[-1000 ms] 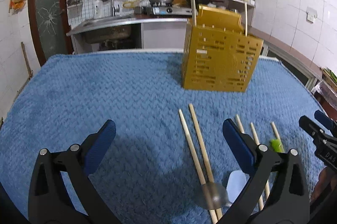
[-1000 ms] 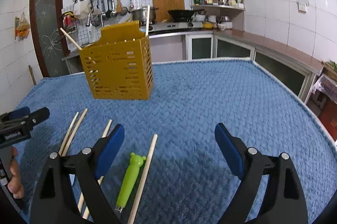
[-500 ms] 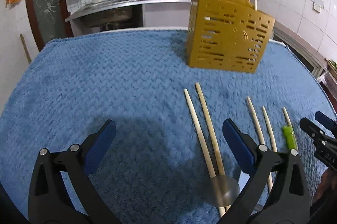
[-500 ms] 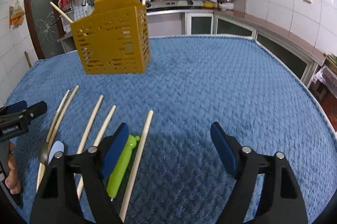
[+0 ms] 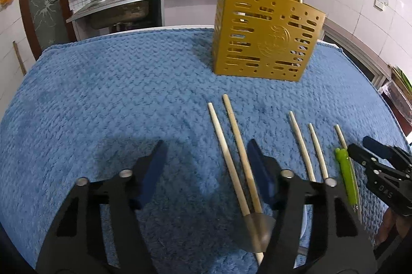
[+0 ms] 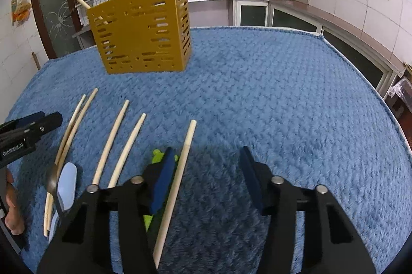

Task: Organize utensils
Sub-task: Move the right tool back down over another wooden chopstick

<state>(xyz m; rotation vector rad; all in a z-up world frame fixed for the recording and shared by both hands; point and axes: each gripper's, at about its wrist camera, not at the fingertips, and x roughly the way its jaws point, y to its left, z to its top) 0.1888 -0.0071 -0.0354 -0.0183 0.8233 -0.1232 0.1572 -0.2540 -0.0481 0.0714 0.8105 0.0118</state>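
Blue fleece cloth (image 5: 103, 93) covers the worktop, where a yellow slotted utensil holder (image 5: 265, 34) stands upright with two chopsticks inside. Five loose chopsticks (image 6: 116, 140) lie side by side before it, beside a green-handled utensil (image 5: 346, 176) and a metal spoon (image 6: 51, 180). Left tongs (image 5: 206, 168) and right tongs (image 6: 204, 171) both hover spread, gripping nothing.
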